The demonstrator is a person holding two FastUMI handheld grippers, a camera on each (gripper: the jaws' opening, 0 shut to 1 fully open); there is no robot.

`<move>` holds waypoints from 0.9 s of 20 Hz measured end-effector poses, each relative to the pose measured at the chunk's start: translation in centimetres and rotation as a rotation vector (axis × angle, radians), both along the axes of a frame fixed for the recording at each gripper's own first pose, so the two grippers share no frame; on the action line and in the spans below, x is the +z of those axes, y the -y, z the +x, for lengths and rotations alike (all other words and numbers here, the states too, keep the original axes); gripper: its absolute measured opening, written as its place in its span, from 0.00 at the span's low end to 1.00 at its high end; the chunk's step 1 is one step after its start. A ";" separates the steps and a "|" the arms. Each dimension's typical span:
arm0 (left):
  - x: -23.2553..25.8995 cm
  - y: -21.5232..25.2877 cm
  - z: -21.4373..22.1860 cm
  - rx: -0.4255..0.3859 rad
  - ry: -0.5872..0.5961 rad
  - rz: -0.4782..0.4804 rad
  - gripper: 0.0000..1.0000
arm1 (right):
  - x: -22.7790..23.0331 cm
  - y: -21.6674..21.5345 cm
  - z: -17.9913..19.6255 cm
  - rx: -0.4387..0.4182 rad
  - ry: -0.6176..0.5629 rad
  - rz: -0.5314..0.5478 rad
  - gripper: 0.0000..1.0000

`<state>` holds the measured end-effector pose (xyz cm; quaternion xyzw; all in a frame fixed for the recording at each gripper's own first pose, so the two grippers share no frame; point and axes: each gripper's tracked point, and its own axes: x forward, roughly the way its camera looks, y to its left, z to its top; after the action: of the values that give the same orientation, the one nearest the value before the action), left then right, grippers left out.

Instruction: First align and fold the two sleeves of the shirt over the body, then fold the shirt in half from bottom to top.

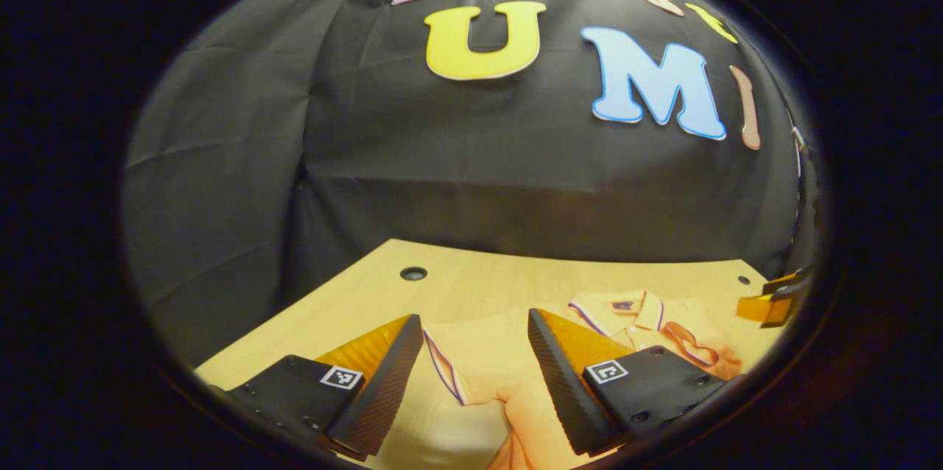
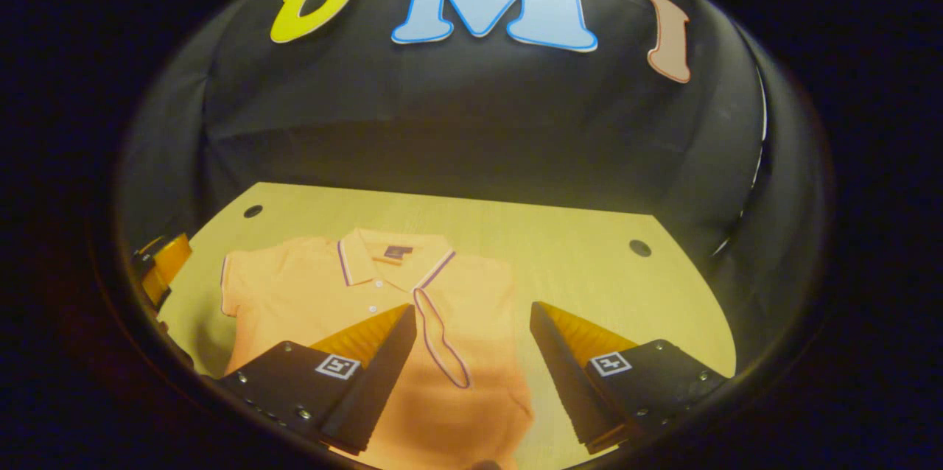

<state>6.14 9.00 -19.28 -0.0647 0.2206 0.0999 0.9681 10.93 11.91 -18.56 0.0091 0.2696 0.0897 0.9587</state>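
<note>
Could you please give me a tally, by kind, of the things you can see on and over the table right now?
Shirt: 1
Grippers: 2, the left gripper and the right gripper, both open above the shirt
Table: 1
Holes in the table top: 2
Total: 6
</note>
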 end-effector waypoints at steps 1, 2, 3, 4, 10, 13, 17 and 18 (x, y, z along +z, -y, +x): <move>-1.4 -0.4 0.5 0.009 -0.028 -0.013 0.96 | 1.0 0.3 -0.6 -0.009 0.016 -0.002 0.98; -2.8 -0.9 1.0 0.022 -0.058 -0.021 0.96 | 1.7 0.5 -1.3 -0.016 0.027 0.005 0.98; -3.9 -1.4 1.3 0.036 -0.089 -0.031 0.96 | 2.5 0.5 -2.0 -0.019 0.035 0.015 0.97; -5.2 -1.8 1.9 0.049 -0.119 -0.046 0.96 | 3.2 0.7 -2.7 -0.023 0.046 0.018 0.98; -11.4 -3.7 3.3 0.110 -0.281 -0.088 0.94 | 6.1 0.6 -5.2 -0.029 0.101 0.014 0.98; -12.7 -4.0 3.7 0.096 -0.318 -0.074 0.97 | 6.8 -0.2 -5.5 -0.015 0.113 0.010 0.97; -12.9 -3.8 4.3 0.063 -0.346 -0.036 0.94 | 7.1 -1.5 -5.8 0.002 0.116 0.010 0.97; -12.9 -3.7 4.3 0.054 -0.352 -0.026 0.94 | 7.1 -1.7 -6.0 0.005 0.118 0.005 0.97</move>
<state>10.48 12.70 -32.21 -0.0649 0.3861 0.1329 0.9105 4.96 13.60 -11.48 0.0055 0.2125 0.0932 0.9727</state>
